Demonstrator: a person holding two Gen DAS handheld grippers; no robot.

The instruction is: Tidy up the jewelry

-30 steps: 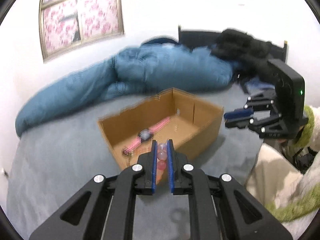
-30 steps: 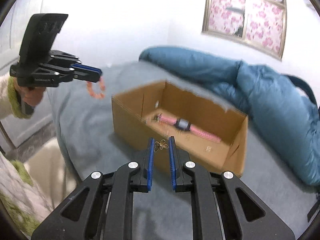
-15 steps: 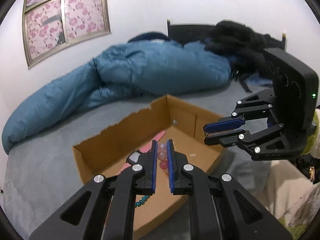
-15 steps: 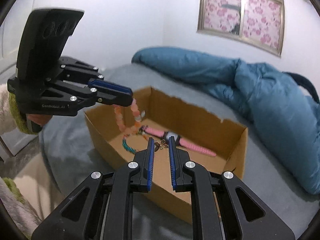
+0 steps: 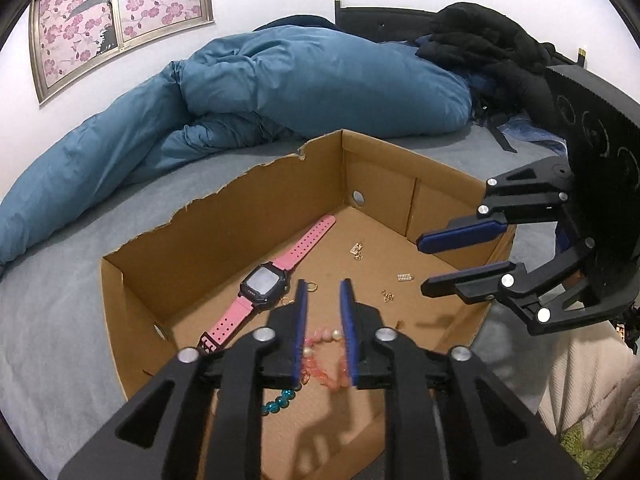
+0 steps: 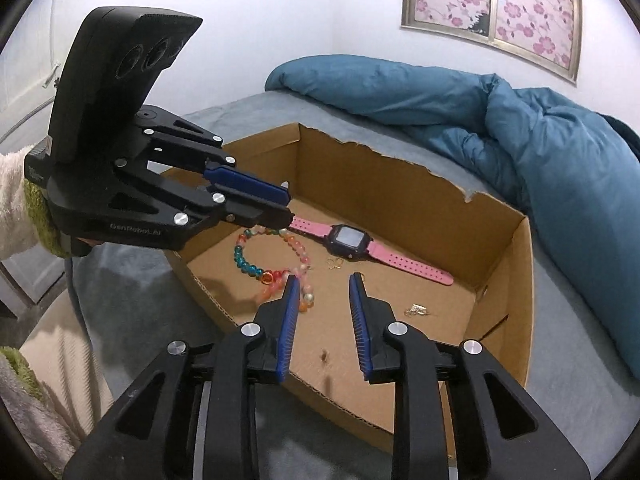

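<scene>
While both of my grippers hang over the open cardboard box [image 5: 256, 216] on the grey bed [image 5: 60, 280], their jaws have just been opening, and neither one is pinching anything. My left gripper [image 5: 323, 292] stands with its blue pads apart; from its own camera the pink end of the beaded bracelet [image 6: 256, 258] shows through the gap, lying below on the box floor, and a few teal beads peek out beside the left finger. From the right wrist camera the whole bracelet lies as a loop on the cardboard, just under the left gripper's tips, and I cannot tell whether the tips touch it. My right gripper [image 6: 323, 282] is parted too, with bare cardboard between its pads and the bracelet's orange and pink beads just beside its left fingertip. A small gold earring [image 6: 334, 264] lies just ahead of it, near the pink watch [image 6: 352, 242], which stretches across the floor toward the far wall. Other small gold pieces [image 5: 357, 249] sit scattered farther in. A blue duvet [image 5: 280, 80] is bunched behind the box.
</scene>
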